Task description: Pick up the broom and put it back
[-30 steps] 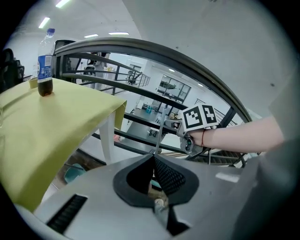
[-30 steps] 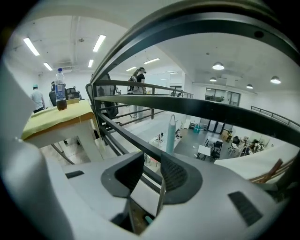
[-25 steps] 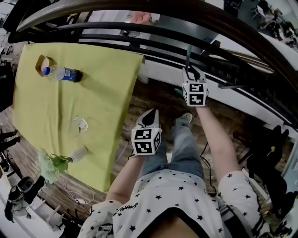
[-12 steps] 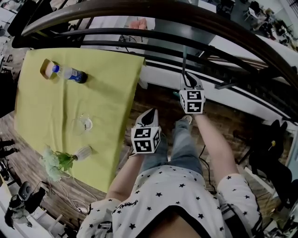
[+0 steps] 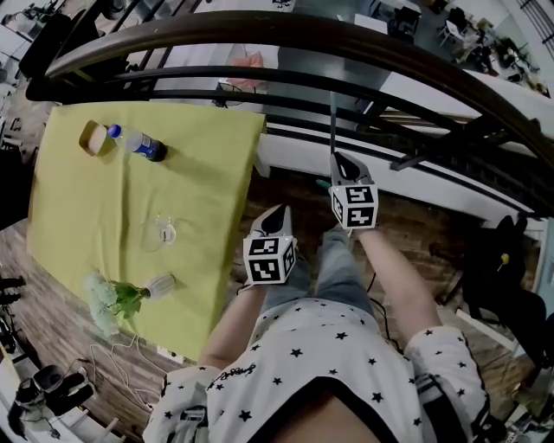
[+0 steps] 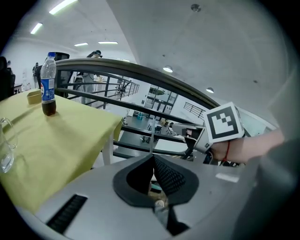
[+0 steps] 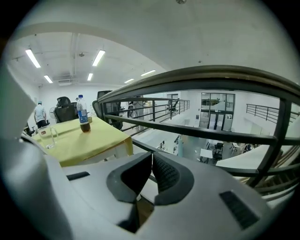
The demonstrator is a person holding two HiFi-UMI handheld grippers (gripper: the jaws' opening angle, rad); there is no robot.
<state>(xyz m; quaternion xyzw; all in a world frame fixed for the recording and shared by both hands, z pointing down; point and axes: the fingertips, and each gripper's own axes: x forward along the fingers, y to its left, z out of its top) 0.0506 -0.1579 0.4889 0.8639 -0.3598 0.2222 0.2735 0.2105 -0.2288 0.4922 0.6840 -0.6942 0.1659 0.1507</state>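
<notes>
Left gripper [image 6: 152, 157]: fingers clenched, empty. Right gripper [image 7: 151, 154]: fingers have just been closing, now together, nothing between. Broom handle [image 6: 152, 134] upright by railing [image 5: 260, 39] beyond them.

Left gripper [image 5: 279, 210] holds its jaws together; right gripper [image 5: 336, 157] has just been closing its jaws on nothing.

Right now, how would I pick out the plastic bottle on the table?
Find the yellow-clothed table, then its far corner by the railing. The bottle stands there beside a small tan container; it alone has a blue cap, a blue label and dark drink at the bottom.
</notes>
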